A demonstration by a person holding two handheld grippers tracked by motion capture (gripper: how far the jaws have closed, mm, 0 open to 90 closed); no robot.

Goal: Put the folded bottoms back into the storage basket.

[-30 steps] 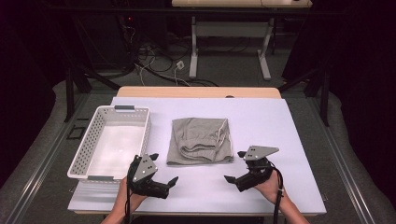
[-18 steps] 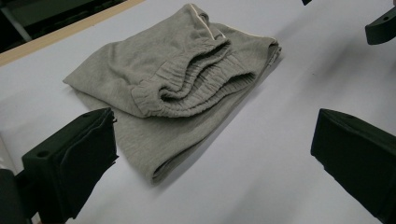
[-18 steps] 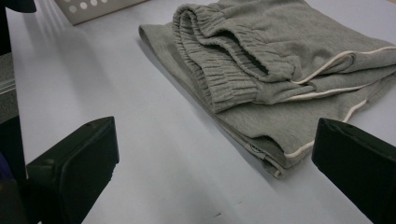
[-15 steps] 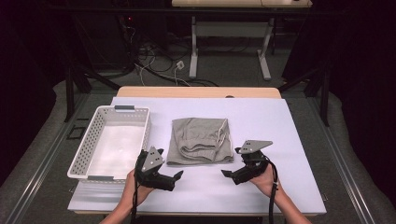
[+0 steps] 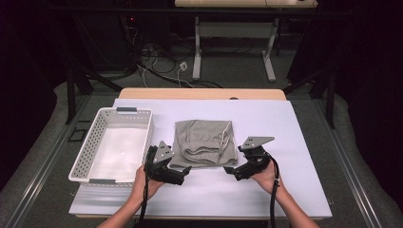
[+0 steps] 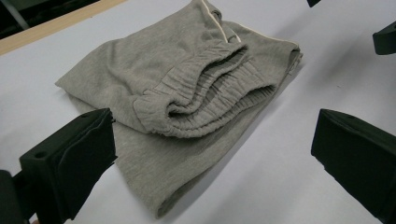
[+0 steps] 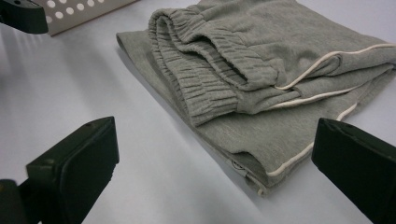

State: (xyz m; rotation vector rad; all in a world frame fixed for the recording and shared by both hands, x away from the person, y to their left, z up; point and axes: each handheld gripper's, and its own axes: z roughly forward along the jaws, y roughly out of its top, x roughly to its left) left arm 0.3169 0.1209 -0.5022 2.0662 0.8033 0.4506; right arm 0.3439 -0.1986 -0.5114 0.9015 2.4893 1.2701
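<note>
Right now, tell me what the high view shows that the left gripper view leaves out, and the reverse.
The high view alone takes in the white basket left of the folded grey garment, the person's hands, and the floor with desk legs and cables behind the table. The left gripper view alone shows the ribbed elastic waistband up close between its own open jaws. Both share the garment, the white tabletop and the right claw, open near the garment's corner.

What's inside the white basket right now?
The white basket appears empty; its pale floor shows bare. The strip just behind its near wall is hidden from the high view. The folded grey garment lies outside, beside it.
</note>
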